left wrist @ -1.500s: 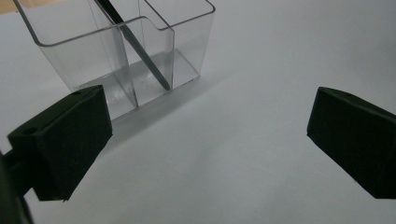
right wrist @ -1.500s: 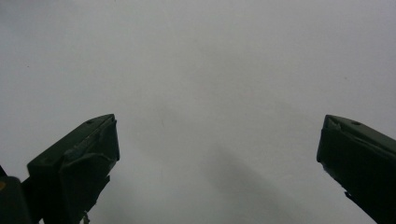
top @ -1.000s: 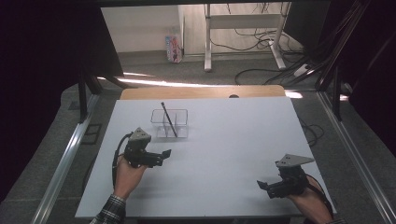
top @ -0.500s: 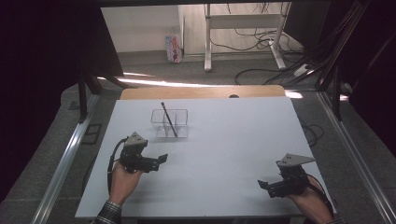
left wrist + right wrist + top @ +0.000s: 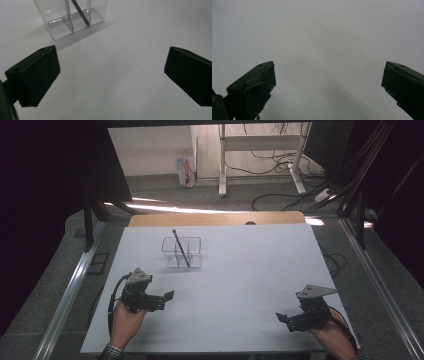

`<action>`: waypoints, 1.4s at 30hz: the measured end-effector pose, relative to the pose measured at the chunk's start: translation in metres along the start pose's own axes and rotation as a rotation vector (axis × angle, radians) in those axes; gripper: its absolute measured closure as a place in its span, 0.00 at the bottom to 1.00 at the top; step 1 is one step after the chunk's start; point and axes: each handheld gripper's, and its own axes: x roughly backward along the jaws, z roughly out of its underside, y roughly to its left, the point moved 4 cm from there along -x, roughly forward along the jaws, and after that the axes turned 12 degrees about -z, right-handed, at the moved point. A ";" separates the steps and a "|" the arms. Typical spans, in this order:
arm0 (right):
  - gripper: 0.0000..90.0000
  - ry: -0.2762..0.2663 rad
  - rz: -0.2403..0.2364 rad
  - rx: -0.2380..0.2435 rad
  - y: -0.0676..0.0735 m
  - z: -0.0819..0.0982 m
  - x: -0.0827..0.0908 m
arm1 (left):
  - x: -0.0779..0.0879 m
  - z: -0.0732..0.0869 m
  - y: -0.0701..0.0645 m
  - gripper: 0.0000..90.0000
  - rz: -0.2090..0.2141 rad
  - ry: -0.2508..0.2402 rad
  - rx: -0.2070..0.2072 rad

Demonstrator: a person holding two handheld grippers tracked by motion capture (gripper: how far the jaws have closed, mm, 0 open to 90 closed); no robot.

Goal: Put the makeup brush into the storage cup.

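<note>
Left gripper [image 5: 167,296] jaws spread near pen [image 5: 181,249] leaning in clear box [image 5: 181,252]; right gripper [image 5: 281,318] spread. Risk: careless reach tips light box.

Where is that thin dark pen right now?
In the high view the thin dark pen leans inside the clear plastic divided box toward the white table's far left, beyond the left gripper.

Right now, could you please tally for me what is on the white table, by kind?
Clear divided containers: 1, the clear container
Dark pens: 1, the pen leaning inside it
Hand-held tongs: 2, the left tongs and the right tongs, both open and empty
Total: 4
</note>
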 end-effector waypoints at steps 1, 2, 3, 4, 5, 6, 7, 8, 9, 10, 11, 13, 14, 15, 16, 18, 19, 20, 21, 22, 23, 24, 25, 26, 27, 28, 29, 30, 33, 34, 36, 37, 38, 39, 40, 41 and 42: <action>0.00 0.000 0.001 0.000 0.000 0.000 0.000 | 0.001 0.001 0.000 0.01 -0.003 0.002 -0.002; 0.00 -0.001 0.000 -0.001 0.000 0.000 0.000 | 0.002 0.002 0.000 0.01 -0.007 0.002 -0.001; 0.00 -0.002 0.001 -0.002 0.000 0.000 0.000 | 0.003 0.003 0.001 0.01 -0.008 0.002 -0.001; 0.00 -0.002 0.000 -0.002 0.000 0.000 0.000 | 0.004 0.005 0.001 0.01 -0.010 0.000 -0.002; 0.00 -0.003 0.001 -0.002 0.000 0.000 0.000 | 0.005 0.006 0.001 0.01 -0.010 -0.003 -0.002; 0.00 -0.004 0.001 -0.003 0.000 0.000 0.000 | 0.006 0.007 0.001 0.01 -0.013 -0.002 -0.003; 0.00 -0.004 0.001 -0.003 0.000 0.000 0.000 | 0.007 0.008 0.001 0.01 -0.014 -0.004 -0.001; 0.00 -0.004 0.001 -0.004 0.000 0.000 0.000 | 0.009 0.009 0.001 0.01 -0.015 -0.004 -0.002; 0.00 -0.004 0.001 -0.004 0.000 0.000 0.000 | 0.010 0.010 0.001 0.01 -0.016 -0.004 -0.003; 0.00 -0.004 0.002 -0.003 0.000 0.000 0.000 | 0.011 0.012 0.001 0.01 -0.021 -0.003 -0.001; 0.00 -0.004 0.002 -0.003 0.000 0.000 0.000 | 0.012 0.013 0.001 0.01 -0.023 -0.004 -0.004; 0.00 -0.003 0.003 -0.002 0.000 0.000 0.000 | 0.014 0.015 0.001 0.01 -0.027 0.001 -0.006; 0.00 -0.003 0.003 -0.002 0.000 0.000 0.000 | 0.015 0.016 0.001 0.01 -0.032 0.003 -0.007; 0.00 -0.003 0.003 -0.002 0.000 0.000 0.000 | 0.015 0.017 0.002 0.01 -0.035 0.003 -0.006; 0.00 -0.003 0.003 -0.002 0.000 0.000 0.000 | 0.016 0.018 0.002 0.01 -0.036 0.006 -0.008; 0.00 -0.002 0.004 -0.002 0.000 0.000 0.000 | 0.017 0.020 0.002 0.01 -0.043 0.007 -0.011; 0.00 -0.002 0.004 -0.002 0.000 0.000 0.000 | 0.018 0.021 0.002 0.01 -0.045 0.010 -0.011; 0.00 -0.002 0.005 -0.002 0.000 0.000 0.000 | 0.019 0.022 0.003 0.01 -0.046 0.012 -0.013; 0.00 0.000 0.004 -0.001 0.000 0.000 0.000 | 0.020 0.023 0.003 0.01 -0.048 0.015 -0.014; 0.00 -0.001 0.003 -0.002 0.000 0.000 0.000 | 0.020 0.024 0.003 0.01 -0.049 0.014 -0.012; 0.00 0.000 0.003 -0.002 0.000 0.000 0.000 | 0.021 0.025 0.003 0.01 -0.053 0.016 -0.013; 0.00 0.000 0.003 -0.003 0.000 0.000 0.000 | 0.022 0.027 0.004 0.01 -0.054 0.016 -0.014; 0.00 0.000 0.003 -0.002 0.000 0.000 0.000 | 0.024 0.027 0.004 0.01 -0.056 0.013 -0.011; 0.00 0.000 0.004 0.000 0.000 0.000 0.000 | 0.025 0.028 0.004 0.01 -0.058 0.014 -0.013; 0.00 0.000 0.004 0.000 0.000 0.000 0.000 | 0.026 0.029 0.004 0.01 -0.060 0.012 -0.011; 0.00 0.000 0.004 0.000 0.000 0.000 0.000 | 0.027 0.030 0.005 0.01 -0.062 0.010 -0.008; 0.00 0.000 0.004 0.000 0.000 0.000 0.000 | 0.028 0.031 0.005 0.01 -0.064 0.010 -0.009; 0.00 0.000 0.004 0.000 0.000 0.000 0.000 | 0.029 0.032 0.005 0.01 -0.066 0.010 -0.010; 0.00 0.000 0.005 0.000 0.000 0.000 0.000 | 0.031 0.035 0.006 0.01 -0.073 0.009 -0.009; 0.00 0.000 0.006 0.000 0.000 0.000 0.000 | 0.032 0.036 0.006 0.01 -0.074 0.009 -0.006; 0.00 0.000 0.006 0.000 -0.001 0.000 0.000 | 0.033 0.039 0.006 0.01 -0.077 0.013 -0.008; 0.00 0.000 0.007 0.000 -0.001 0.000 0.000 | 0.034 0.040 0.006 0.01 -0.081 0.014 -0.007; 0.00 0.000 0.007 0.000 -0.001 0.001 0.000 | 0.034 0.041 0.005 0.01 -0.084 0.017 -0.011; 0.00 0.000 0.007 0.000 -0.001 0.001 0.000 | 0.035 0.042 0.005 0.01 -0.086 0.019 -0.013; 0.00 0.000 0.007 0.001 -0.001 0.001 0.000 | 0.035 0.044 0.005 0.01 -0.088 0.020 -0.011; 0.00 0.000 0.007 0.001 -0.001 0.001 0.000 | 0.036 0.045 0.005 0.01 -0.090 0.020 -0.012; 0.00 0.000 0.007 0.001 -0.001 0.001 0.000 | 0.037 0.046 0.005 0.01 -0.092 0.023 -0.014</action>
